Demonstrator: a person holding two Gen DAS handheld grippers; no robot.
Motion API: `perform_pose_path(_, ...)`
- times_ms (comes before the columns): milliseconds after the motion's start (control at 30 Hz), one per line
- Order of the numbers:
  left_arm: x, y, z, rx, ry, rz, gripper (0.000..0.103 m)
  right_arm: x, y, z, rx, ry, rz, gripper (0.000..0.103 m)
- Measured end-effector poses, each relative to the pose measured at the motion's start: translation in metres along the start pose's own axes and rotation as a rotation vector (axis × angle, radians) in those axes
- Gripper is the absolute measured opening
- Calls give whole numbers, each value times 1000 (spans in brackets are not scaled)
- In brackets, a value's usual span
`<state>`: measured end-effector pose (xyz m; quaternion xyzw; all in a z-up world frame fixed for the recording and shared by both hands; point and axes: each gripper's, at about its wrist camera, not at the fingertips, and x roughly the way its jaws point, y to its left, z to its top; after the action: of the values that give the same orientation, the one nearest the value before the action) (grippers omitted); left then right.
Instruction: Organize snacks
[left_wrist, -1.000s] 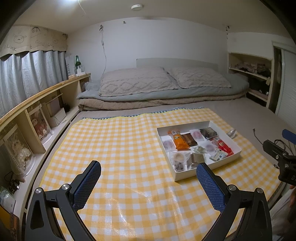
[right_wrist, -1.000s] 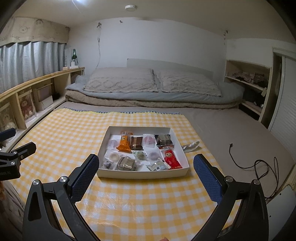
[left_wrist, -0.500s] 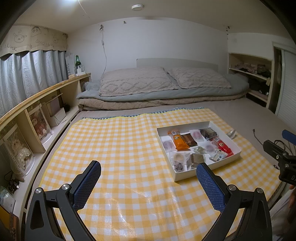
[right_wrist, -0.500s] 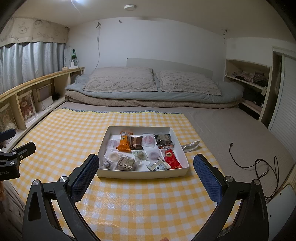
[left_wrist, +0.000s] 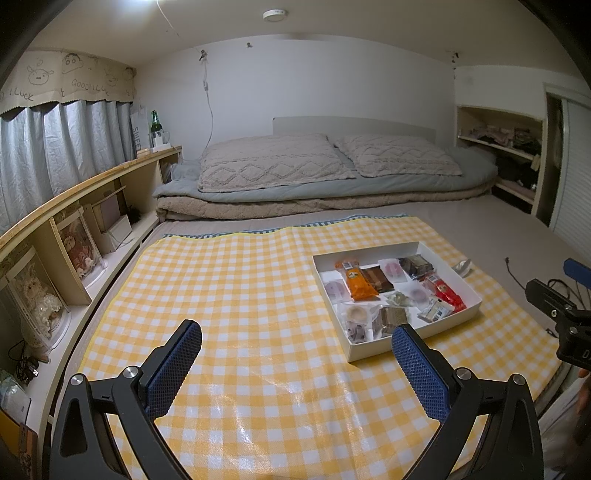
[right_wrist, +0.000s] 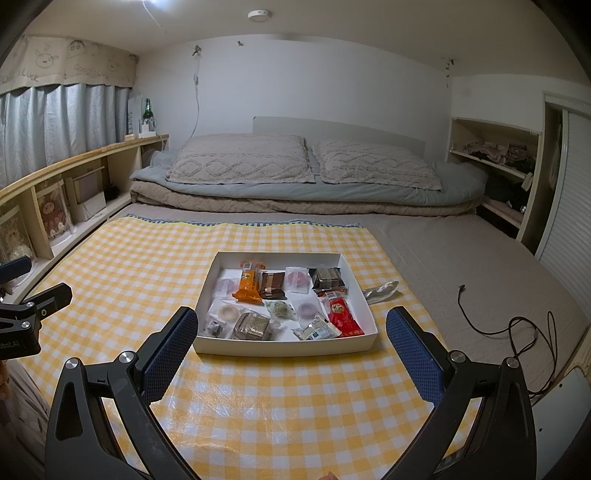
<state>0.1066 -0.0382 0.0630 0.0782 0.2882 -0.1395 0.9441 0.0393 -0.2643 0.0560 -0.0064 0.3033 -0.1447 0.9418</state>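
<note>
A: Cardboard box (right_wrist: 284, 349), white, open top, centre of the right wrist view, on the yellow check cloth (right_wrist: 147, 266). Contents: loose snacks, about a dozen, some overlapping. Orange pack (right_wrist: 248, 285) upper left of the box, brown pack (right_wrist: 272, 285) beside it, red pack (right_wrist: 341, 313) at the right wall, silver pack (right_wrist: 252, 326) low centre.

B: Grippers?

A: Right gripper (right_wrist: 291, 345) spread wide, empty, held above the cloth short of the box's near wall. Left gripper (left_wrist: 297, 354) likewise spread and empty, box (left_wrist: 413, 341) to its right in that view. One foil wrapper (right_wrist: 380, 290) lies outside the box, just beside its right wall.

B: Risks, itemised?

A: One, packs overlap, so a pinch may lift two or drag a neighbour. Two, the box looks light; a finger catching the rim could slide or tip it. Three, the cloth is glossy and wrinkled, so it may shift under a push. Four, the clear round sachets look slippery and flat, hard to get under.

B: Writing?

A: Valance (left_wrist: 70, 83), upper left: "LUCK" and "GOOD LUCK" with doodled faces. White bag beside the green bottle (left_wrist: 156, 123): "SWEET", partly readable. Pack labels too small to read
</note>
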Motion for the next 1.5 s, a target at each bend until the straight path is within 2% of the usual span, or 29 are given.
perform_pose_path(1500,1,-4,1,-10,-2,10,103,0,0,0,-1,1,0,103)
